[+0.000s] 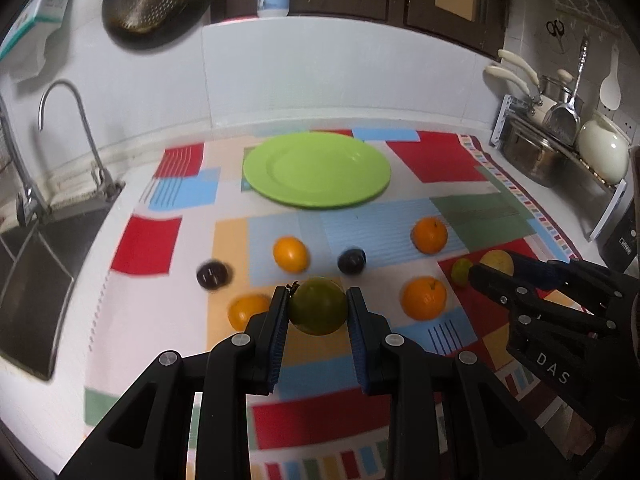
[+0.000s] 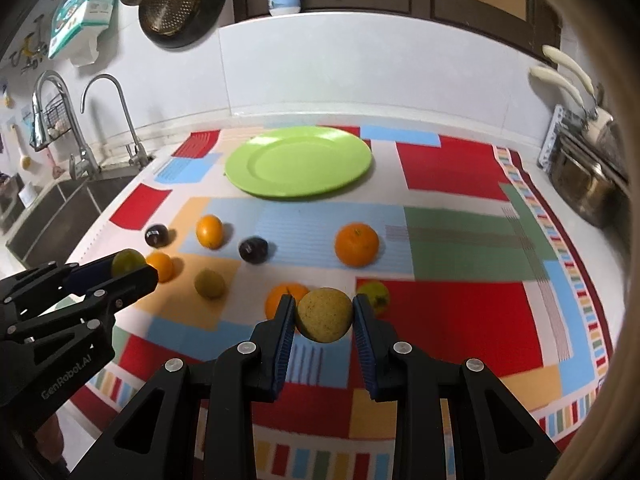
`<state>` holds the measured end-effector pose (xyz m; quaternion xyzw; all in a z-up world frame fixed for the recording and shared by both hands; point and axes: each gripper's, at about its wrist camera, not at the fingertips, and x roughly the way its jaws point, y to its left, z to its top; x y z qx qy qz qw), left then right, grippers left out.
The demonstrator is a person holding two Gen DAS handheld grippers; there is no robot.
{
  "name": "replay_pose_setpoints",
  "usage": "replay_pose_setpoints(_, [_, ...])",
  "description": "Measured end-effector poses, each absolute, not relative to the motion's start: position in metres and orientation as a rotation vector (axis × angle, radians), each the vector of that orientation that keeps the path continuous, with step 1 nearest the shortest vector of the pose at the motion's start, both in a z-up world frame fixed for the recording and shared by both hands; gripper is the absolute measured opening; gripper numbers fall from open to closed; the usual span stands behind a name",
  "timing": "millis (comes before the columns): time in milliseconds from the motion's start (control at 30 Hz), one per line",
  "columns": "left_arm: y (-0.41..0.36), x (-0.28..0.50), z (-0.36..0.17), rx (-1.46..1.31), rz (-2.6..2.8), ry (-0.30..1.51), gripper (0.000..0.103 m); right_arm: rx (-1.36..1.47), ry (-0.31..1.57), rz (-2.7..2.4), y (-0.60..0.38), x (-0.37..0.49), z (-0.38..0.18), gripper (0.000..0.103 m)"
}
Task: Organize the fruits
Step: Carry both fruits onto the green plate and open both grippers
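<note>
My left gripper (image 1: pixel 318 308) is shut on a green round fruit (image 1: pixel 318 306) and holds it above the patterned mat; it also shows in the right wrist view (image 2: pixel 128 266). My right gripper (image 2: pixel 324 316) is shut on a yellow speckled fruit (image 2: pixel 325 314), also seen in the left wrist view (image 1: pixel 497 262). An empty green plate (image 1: pixel 316 170) (image 2: pixel 298 162) lies at the back of the mat. Several oranges (image 1: pixel 429 235) (image 2: pixel 357 244), two dark plums (image 1: pixel 351 261) (image 2: pixel 253 249) and small green fruits (image 2: pixel 209 284) lie loose on the mat.
A sink (image 1: pixel 28 272) with taps (image 1: pixel 86 128) is at the left. A rack with pots (image 1: pixel 560 148) stands at the right. A white backsplash wall (image 1: pixel 340 72) runs behind the plate. The patterned mat (image 2: pixel 460 312) covers the counter.
</note>
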<state>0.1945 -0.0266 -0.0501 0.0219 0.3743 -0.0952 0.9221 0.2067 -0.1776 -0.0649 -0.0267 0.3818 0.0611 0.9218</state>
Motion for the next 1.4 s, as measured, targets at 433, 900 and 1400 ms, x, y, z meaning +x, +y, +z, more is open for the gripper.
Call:
replay_pose_setpoints(433, [-0.006, 0.274, -0.011, 0.124, -0.326, 0.72, 0.029, -0.024, 0.748, 0.12, -0.139, 0.263, -0.035, 0.03])
replay_pose_setpoints(900, [-0.006, 0.373, -0.012, 0.099, -0.359, 0.803, 0.029, -0.053, 0.8, 0.18, -0.135, 0.365, -0.032, 0.03])
replay_pose_setpoints(1400, [-0.018, 0.44, -0.062, 0.093, -0.393, 0.944, 0.029, -0.02, 0.95, 0.223, -0.145, 0.438, -0.073, 0.03])
